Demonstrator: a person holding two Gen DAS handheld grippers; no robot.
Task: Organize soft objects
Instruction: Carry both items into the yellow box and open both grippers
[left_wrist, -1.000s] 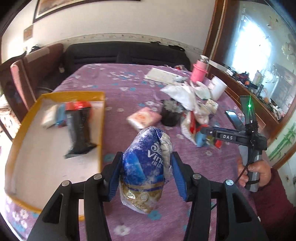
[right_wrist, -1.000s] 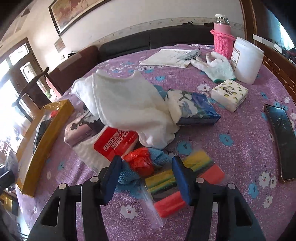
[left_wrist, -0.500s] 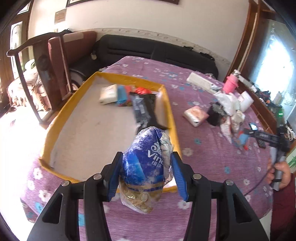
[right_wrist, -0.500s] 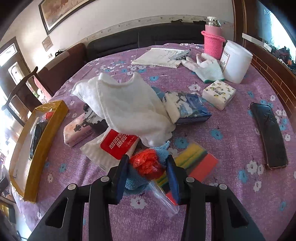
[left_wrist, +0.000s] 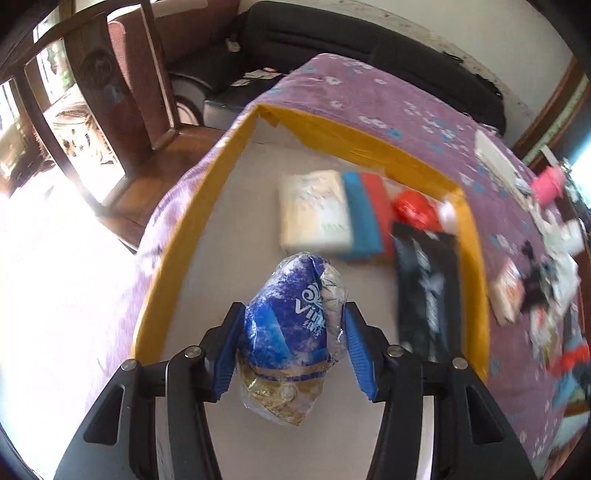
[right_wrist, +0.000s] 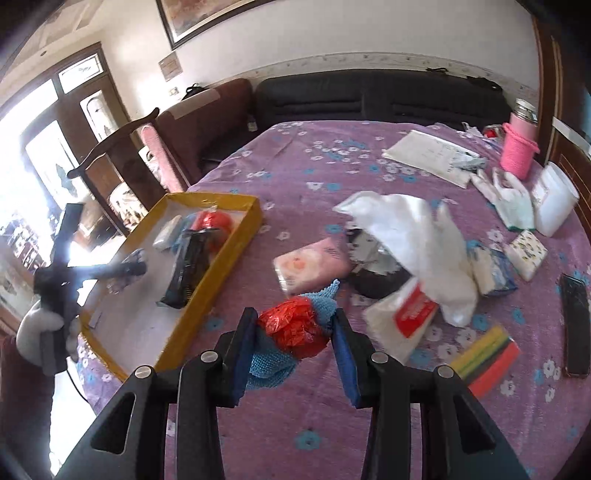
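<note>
My left gripper (left_wrist: 291, 347) is shut on a blue and gold tissue pack (left_wrist: 291, 328) and holds it above the yellow-walled tray (left_wrist: 173, 266). In the tray lie a white pack (left_wrist: 314, 212), a blue and red sponge (left_wrist: 364, 214), a red bundle (left_wrist: 415, 208) and a black pack (left_wrist: 426, 291). My right gripper (right_wrist: 293, 345) is shut on a red and blue knitted bundle (right_wrist: 295, 328), lifted above the purple tablecloth, to the right of the tray (right_wrist: 236, 236). The left gripper (right_wrist: 125, 271) shows over the tray in the right wrist view.
On the cloth lie a pink pack (right_wrist: 312, 264), a white cloth (right_wrist: 424, 240), a red and white pack (right_wrist: 402, 321), striped sponges (right_wrist: 485, 360), a phone (right_wrist: 576, 325), a white tub (right_wrist: 554, 199) and a pink bottle (right_wrist: 517, 147). A wooden chair (left_wrist: 110, 92) stands beside the table.
My left gripper has carried the tissue pack leftward from above the cloth to above the tray. My right gripper has shut on the red and blue bundle and lifted it toward the tray.
</note>
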